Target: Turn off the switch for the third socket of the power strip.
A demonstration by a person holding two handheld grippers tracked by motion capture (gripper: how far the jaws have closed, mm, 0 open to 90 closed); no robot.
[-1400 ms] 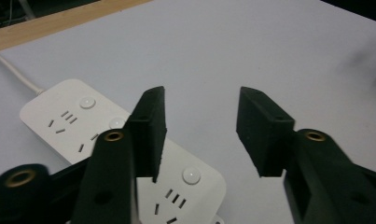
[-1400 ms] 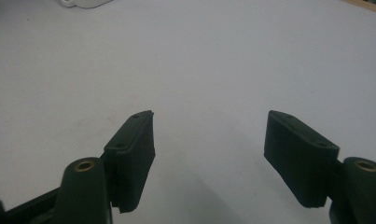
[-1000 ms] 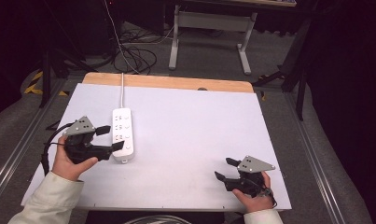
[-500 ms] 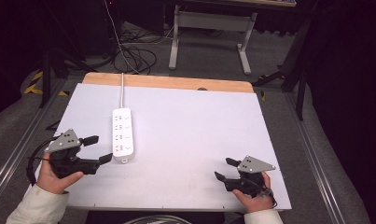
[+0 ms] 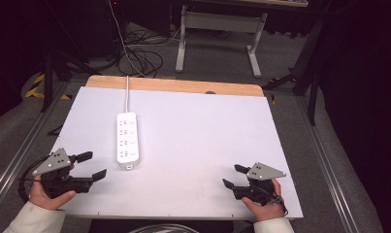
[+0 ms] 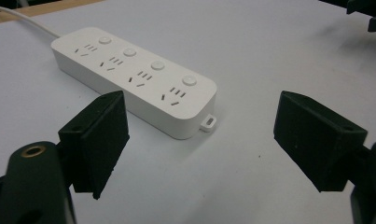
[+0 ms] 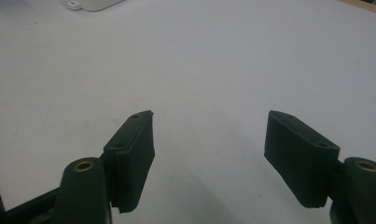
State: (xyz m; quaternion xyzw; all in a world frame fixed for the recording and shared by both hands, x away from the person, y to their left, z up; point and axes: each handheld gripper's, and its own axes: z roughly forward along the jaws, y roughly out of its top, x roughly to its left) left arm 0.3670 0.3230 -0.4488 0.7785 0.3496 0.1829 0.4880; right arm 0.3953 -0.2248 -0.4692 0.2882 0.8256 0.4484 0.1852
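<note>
Plainly unbranded white power strip (image 5: 126, 138) on table (image 5: 198, 126), left gripper (image 5: 89, 165) fingers spread, right gripper (image 5: 235, 175) fingers spread, both empty

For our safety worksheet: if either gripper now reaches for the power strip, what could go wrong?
1. The white plastic power strip lies flat; the open left gripper could shove it rather than clasp it.
2. Its white cord runs off the table's far edge; lifting may tug it.

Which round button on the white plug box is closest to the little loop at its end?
The last button on the power strip, right beside the loop.
</note>
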